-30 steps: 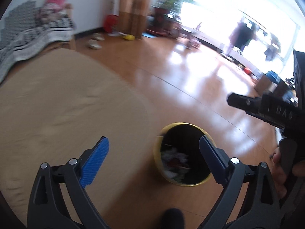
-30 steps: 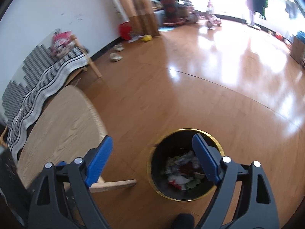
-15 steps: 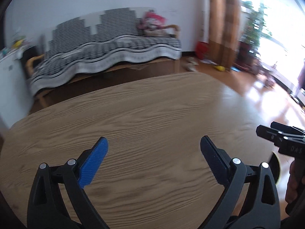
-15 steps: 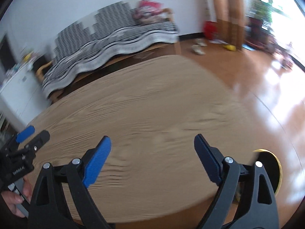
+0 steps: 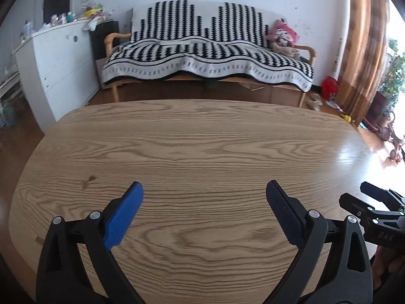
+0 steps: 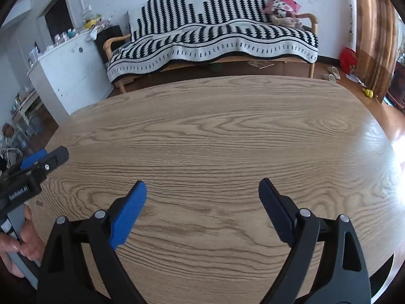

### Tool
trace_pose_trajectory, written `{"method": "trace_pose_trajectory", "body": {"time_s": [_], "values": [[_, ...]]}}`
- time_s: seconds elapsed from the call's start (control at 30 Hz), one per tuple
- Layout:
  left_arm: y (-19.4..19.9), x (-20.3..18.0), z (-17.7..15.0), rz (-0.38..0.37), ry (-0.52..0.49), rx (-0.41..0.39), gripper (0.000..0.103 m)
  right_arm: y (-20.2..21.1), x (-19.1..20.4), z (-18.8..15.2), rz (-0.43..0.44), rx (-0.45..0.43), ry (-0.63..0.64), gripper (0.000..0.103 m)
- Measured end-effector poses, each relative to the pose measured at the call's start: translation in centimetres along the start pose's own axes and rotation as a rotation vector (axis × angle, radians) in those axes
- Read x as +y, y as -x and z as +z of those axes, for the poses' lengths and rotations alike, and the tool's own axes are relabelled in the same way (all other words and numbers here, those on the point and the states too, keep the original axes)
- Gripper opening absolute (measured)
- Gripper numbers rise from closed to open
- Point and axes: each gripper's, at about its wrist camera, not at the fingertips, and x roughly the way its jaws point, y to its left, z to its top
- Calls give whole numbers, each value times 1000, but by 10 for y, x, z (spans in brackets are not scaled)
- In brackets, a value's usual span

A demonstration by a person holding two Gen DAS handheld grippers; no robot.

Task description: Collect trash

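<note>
Both grippers hover over a wooden oval table [image 5: 202, 152]. In the left wrist view my left gripper [image 5: 204, 188] is open, and only wood grain shows between its blue pads [image 5: 124, 217]. My right gripper [image 6: 202, 187] is open just as wide in its own view, with nothing between its fingers. Each gripper appears in the other's view: the right gripper [image 5: 374, 210] at the right edge, the left gripper [image 6: 35, 164] at the left edge, held by a hand [image 6: 22, 243]. No piece of trash shows in either view.
Behind the table stands a sofa [image 5: 207, 58] under a black-and-white blanket, with a pink soft toy [image 5: 281, 35] on it. A white cabinet [image 5: 58, 60] is at the left, curtains [image 5: 362, 50] at the right. Slippers [image 6: 332, 73] and a red bag [image 6: 348, 57] lie on the floor.
Both views have swung away from the floor and the yellow-rimmed bin holding trash, across the table, towards the sofa. The bin has left view. Both grippers stay open.
</note>
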Motion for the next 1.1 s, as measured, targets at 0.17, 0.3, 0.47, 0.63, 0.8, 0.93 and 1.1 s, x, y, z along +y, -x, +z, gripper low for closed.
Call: {"method": "trace_pose_trajectory", "body": {"time_s": [0.17,0.3,0.47,0.63,0.8,0.93,1.1], "values": [[0,7,-1,7,-4,1,94,-11,4,3,-4,7,5,87],[-1,7,-2,5,-11,-1,94,-10,0,1,-6,8,6,87],[-1,3,-4,6,-24,0,94,-7,-2,-1,-5,4,10,88],[-1,1,-4,9,-25,4,94,-3,-7,-1,-5,-1,4,88],[-2,1,-4,9,-24,6,94,2,-10,-3,-6,-6,3,88],[-2,1,-7,11,-24,8,94,4,-12,-1,-7,-9,-1,88],[-3,2,-7,9,-26,10,94,8,-14,-3,-8,-13,-1,88]]}}
